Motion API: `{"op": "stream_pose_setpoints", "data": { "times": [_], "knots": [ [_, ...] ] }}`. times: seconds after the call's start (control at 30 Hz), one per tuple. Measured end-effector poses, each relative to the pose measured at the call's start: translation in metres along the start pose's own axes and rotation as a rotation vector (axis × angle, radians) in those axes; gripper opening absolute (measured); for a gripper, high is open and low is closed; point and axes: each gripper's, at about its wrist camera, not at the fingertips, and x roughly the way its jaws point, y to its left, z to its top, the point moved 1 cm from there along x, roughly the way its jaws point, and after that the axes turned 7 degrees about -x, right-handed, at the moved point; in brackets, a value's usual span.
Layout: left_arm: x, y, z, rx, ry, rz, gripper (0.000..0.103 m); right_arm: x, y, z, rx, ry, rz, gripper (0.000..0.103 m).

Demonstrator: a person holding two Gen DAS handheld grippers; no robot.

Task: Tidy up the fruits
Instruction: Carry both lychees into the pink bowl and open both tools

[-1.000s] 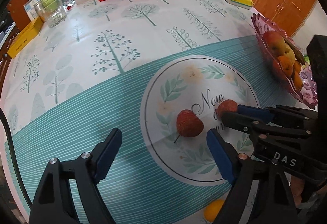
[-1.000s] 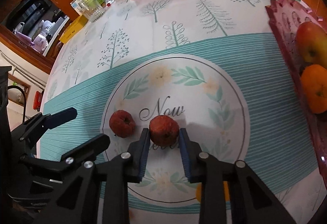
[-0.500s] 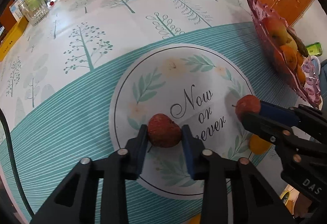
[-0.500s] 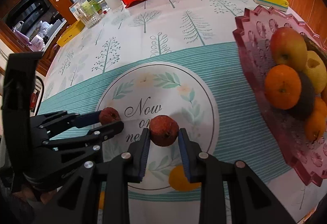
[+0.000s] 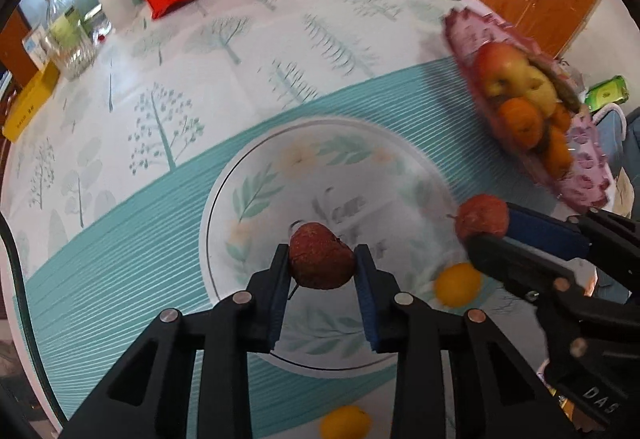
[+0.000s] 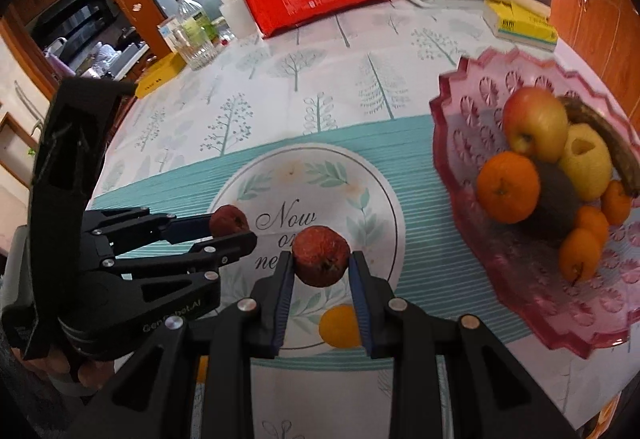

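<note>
Moved: both lychees are up off the tablecloth (image 6: pixel 328 87) now, and the pink fruit bowl (image 6: pixel 464 127) sits way closer in the right wrist view than a second ago.
Left gripper (image 5: pixel 322 271): clamped on the dark red lychee (image 5: pixel 321 261), above the round print.
Right gripper (image 6: pixel 321 267): pinching the other lychee (image 6: pixel 321 256), left of the bowl.
Loose: small orange (image 6: pixel 340 326) on the cloth under the right fingers.
</note>
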Motion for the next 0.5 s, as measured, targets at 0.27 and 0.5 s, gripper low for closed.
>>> {"op": "stream_pose_setpoints", "data": {
  "times": [0.27,0.5],
  "knots": [
    [-0.049,-0.061,0.019,0.064,-0.098,-0.027,0.03,-0.056,-0.018,0.0,-0.038,-0.101,-0.037,0.028],
    [-0.081,-0.123,0.048,0.136,-0.18,-0.044,0.03,-0.114,-0.06,-0.004,0.003,-0.216,-0.078,0.028]
  ]
}}
